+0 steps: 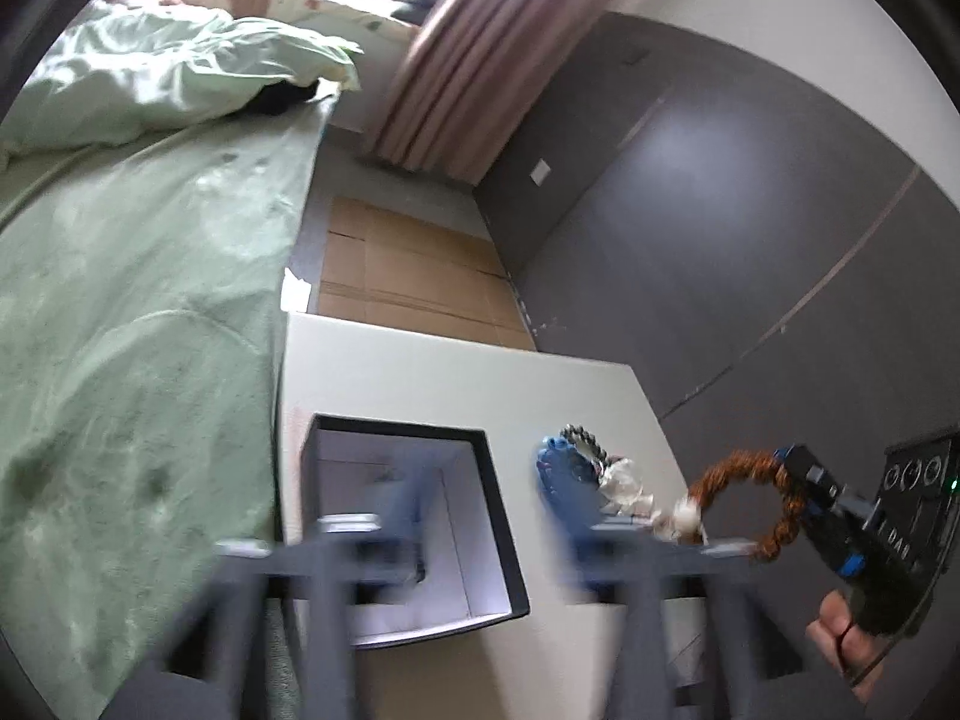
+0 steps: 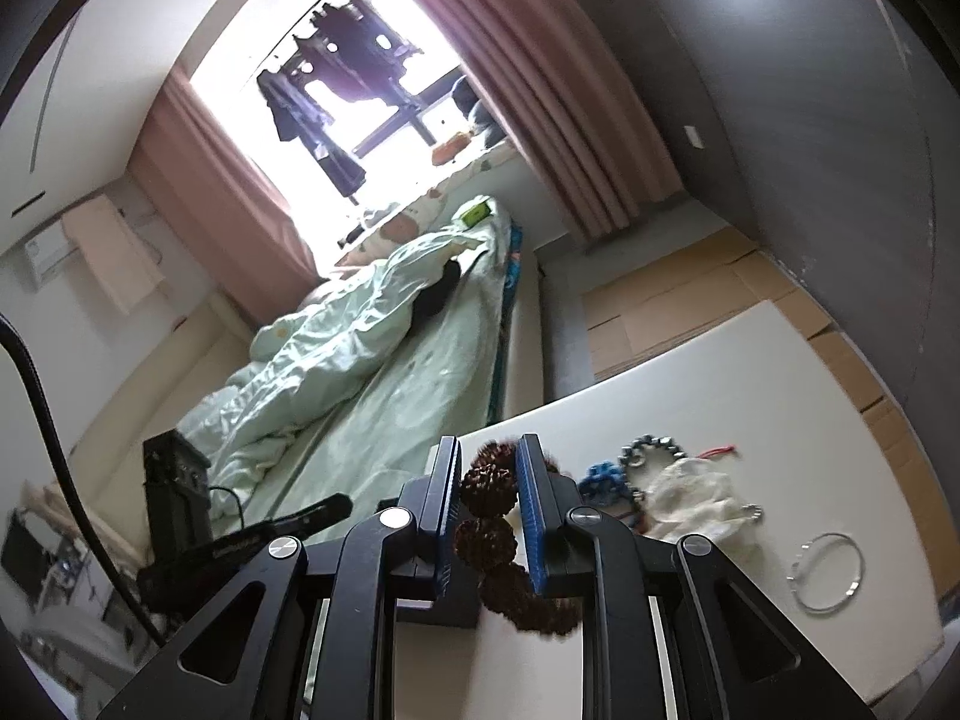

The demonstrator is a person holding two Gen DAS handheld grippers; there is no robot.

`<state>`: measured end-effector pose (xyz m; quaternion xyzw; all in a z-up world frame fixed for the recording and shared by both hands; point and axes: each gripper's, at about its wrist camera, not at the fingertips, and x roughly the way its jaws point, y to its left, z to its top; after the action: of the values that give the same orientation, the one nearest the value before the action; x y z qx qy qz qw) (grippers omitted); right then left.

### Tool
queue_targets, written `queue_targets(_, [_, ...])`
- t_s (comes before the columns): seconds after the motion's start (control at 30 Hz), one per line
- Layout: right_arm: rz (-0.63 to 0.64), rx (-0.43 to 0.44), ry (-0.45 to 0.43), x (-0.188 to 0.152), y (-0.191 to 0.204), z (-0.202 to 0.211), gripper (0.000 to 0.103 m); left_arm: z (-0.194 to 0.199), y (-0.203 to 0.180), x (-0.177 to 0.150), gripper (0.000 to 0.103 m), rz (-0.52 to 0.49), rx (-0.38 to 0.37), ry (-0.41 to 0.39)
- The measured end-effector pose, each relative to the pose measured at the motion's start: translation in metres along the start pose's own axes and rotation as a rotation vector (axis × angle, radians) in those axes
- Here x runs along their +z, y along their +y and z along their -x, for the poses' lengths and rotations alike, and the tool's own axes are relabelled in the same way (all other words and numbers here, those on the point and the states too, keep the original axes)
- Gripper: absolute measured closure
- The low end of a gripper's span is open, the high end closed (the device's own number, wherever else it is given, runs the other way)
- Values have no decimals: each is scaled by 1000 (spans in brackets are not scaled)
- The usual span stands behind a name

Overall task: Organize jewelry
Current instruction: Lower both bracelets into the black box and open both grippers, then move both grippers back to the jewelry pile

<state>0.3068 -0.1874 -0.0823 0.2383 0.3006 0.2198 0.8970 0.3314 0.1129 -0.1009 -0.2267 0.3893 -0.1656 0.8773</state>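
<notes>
My right gripper (image 2: 489, 510) is shut on a brown beaded bracelet (image 2: 486, 540), held above the white table (image 2: 750, 372); it also shows in the left wrist view (image 1: 750, 498) at the right. My left gripper (image 1: 480, 516) is blurred, its fingers wide apart and empty, over an open dark box with a white inside (image 1: 414, 516). On the table lie a blue bracelet (image 1: 561, 474), a grey bead bracelet (image 1: 585, 441), a white pouch (image 2: 690, 498) and a silver bangle (image 2: 828, 573).
A bed with green bedding (image 1: 120, 300) runs along the table's left. Cardboard sheets (image 1: 408, 276) cover the floor beyond the table. A grey wall (image 1: 720, 228) stands to the right. A pink curtain (image 2: 570, 90) hangs by the window.
</notes>
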Motion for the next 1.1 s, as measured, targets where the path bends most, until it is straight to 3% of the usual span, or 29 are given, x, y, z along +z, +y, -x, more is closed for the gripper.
queue_targets(0.03, [3, 10, 8, 0, 4, -4, 83, 6, 1, 0, 19, 2, 3, -30])
queue_targets(0.57, [71, 127, 175, -9, 76, -94, 83, 29, 22, 5, 18, 60, 38, -87])
queue_targets(0.67, [58, 123, 246, -13, 78, -115, 81, 29, 24, 6, 9, 70, 47, -88])
queue_targets(0.7, [49, 126, 268, -13, 77, -120, 78, 30, 24, 7, 7, 72, 50, -91])
queue_targets(0.77, [38, 110, 287, -13, 74, -121, 49, 30, 23, 7, 3, 71, 51, -98])
queue_targets(1.1, [71, -57, 209, 3, 42, -56, 43, 15, -8, 6, 2, 3, 25, -68])
